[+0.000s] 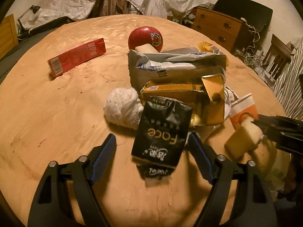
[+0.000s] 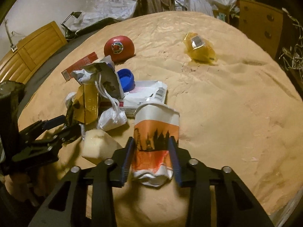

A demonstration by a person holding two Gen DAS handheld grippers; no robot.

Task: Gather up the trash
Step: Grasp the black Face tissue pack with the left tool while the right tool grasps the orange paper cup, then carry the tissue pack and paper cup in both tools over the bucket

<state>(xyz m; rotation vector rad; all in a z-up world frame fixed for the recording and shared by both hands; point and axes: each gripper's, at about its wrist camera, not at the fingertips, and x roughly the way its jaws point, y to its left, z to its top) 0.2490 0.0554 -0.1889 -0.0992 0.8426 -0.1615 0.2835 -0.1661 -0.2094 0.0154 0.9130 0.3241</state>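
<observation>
My left gripper [image 1: 152, 143] is open, and a black tissue pack [image 1: 162, 130] hangs in the gap between its fingers, apparently in mid-air and untouched by either pad. My right gripper [image 2: 151, 147] is shut on a crushed orange and white paper cup [image 2: 156, 132]; it also shows in the left wrist view [image 1: 244, 109]. A pale sponge block [image 2: 98, 147] lies by the right gripper's left finger. The trash pile holds a gold carton [image 1: 181, 96], a grey mailer bag [image 1: 170, 66], a white cloth wad [image 1: 123, 107] and a face mask [image 2: 111, 117].
A red box [image 1: 75, 56], a red ball [image 1: 145, 37], a blue cap [image 2: 126, 77] and a yellow wrapper [image 2: 199, 49] lie on the tan bedspread [image 2: 227, 104]. A wooden dresser [image 1: 217, 26] and cables stand at the right.
</observation>
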